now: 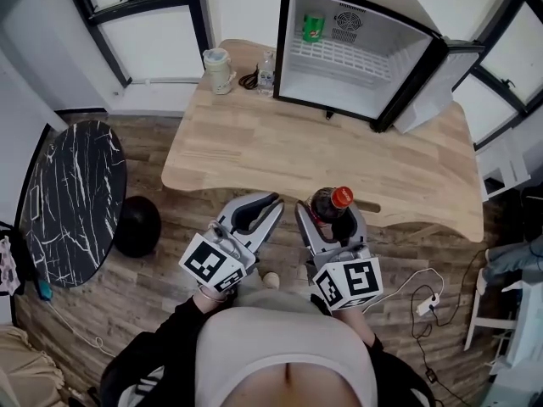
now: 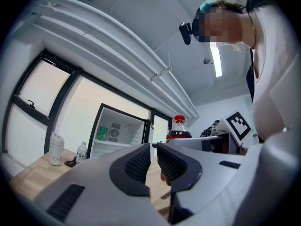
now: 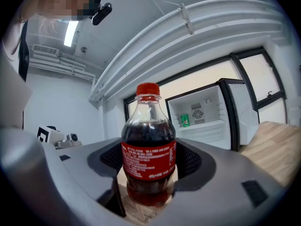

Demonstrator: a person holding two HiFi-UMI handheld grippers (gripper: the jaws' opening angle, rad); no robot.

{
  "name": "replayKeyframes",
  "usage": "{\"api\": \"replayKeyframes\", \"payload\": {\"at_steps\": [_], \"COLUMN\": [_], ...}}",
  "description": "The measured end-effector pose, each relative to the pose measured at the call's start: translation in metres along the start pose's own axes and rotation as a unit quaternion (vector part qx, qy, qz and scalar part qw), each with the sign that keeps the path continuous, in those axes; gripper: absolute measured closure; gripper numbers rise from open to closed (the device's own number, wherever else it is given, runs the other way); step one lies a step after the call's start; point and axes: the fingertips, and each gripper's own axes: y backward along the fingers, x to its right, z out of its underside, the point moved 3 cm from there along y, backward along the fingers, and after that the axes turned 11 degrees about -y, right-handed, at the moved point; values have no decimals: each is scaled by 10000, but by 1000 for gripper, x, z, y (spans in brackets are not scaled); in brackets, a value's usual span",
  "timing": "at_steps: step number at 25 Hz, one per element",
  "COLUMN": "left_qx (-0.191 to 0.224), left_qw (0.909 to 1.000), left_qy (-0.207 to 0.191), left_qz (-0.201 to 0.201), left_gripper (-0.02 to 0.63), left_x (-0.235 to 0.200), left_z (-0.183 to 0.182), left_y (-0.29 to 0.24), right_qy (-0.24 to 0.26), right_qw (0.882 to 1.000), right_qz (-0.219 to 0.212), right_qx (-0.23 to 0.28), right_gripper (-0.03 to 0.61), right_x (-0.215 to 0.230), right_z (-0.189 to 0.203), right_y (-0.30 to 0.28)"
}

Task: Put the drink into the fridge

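A cola bottle (image 1: 327, 204) with a red cap stands upright between the jaws of my right gripper (image 1: 331, 215), which is shut on it just short of the wooden table's (image 1: 254, 142) near edge. In the right gripper view the bottle (image 3: 149, 149) fills the centre, its red label clamped between the pads. The left gripper (image 1: 270, 203) hangs beside it on the left, shut and holding nothing; its pads (image 2: 141, 164) almost touch. The small fridge (image 1: 356, 49) stands open at the table's far side, with a green can (image 1: 313, 27) on its upper shelf.
The fridge door (image 1: 433, 87) swings out to the right. A cream lidded mug (image 1: 218, 69), a small water bottle (image 1: 266, 73) and a dark tangle (image 1: 249, 80) sit left of the fridge. On the floor at left are a round black marble table (image 1: 72, 197) and a black ball-shaped object (image 1: 136, 225).
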Motion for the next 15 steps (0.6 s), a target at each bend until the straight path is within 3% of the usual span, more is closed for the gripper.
{"api": "replayKeyframes", "payload": {"at_steps": [6, 15], "left_qx": [-91, -91], "left_qw": [9997, 9997], "left_qy": [33, 44], "left_qz": [-222, -237], "left_gripper": [565, 565], "left_x": [-4, -27], "left_z": [6, 13], "left_y": [3, -11], "right_qy": [-66, -74], "right_qw": [9999, 9998], "right_qz": [-81, -169], "right_qx": [-30, -68], "right_gripper": [252, 252], "right_x": [8, 15], "right_z": [3, 3], "right_y": [-3, -32]}}
